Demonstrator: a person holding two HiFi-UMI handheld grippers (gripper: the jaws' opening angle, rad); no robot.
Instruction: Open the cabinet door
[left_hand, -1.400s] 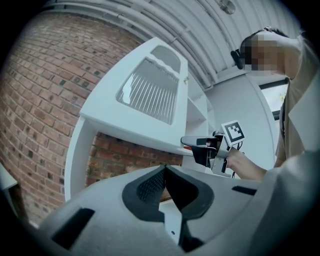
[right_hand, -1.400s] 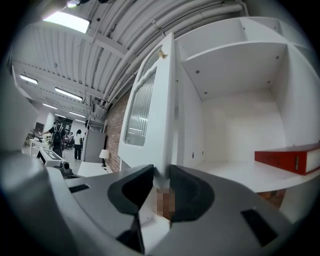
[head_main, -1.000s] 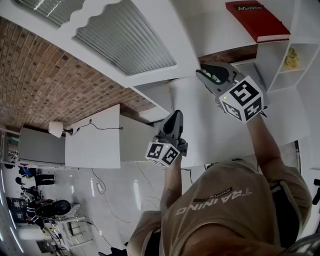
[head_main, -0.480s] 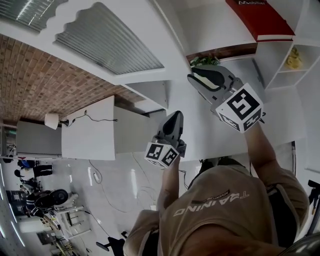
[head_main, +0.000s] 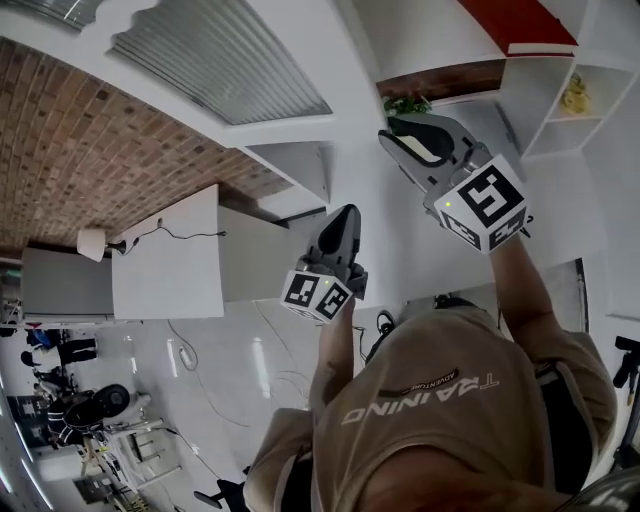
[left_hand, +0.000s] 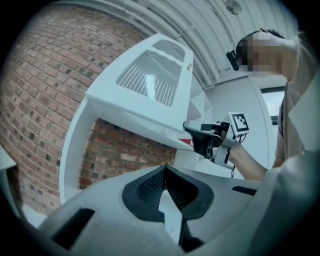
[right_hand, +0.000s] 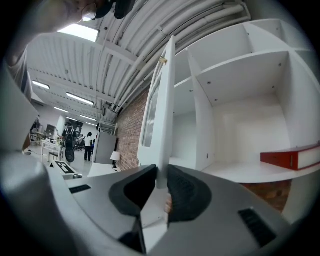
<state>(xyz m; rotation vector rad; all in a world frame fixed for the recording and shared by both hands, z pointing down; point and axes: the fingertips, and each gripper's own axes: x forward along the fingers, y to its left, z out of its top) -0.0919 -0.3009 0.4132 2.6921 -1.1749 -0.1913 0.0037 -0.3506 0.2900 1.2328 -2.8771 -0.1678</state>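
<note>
White shelving (right_hand: 240, 62) behind, cabinet door (head_main: 225, 60) farther ajar than a second ago

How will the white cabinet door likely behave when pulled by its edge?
The cabinet door looks a thin flat panel, so probably stiff and light. The right gripper has just been closing its jaws on the smooth edge, which may slip. Already ajar, it should swing freely.

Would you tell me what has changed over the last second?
The right gripper has just been closing its fingers on the cabinet door edge, and drew back slightly from the shelves, clearing a green plant. The left gripper stayed shut and empty; the red binder stayed on its shelf.
</note>
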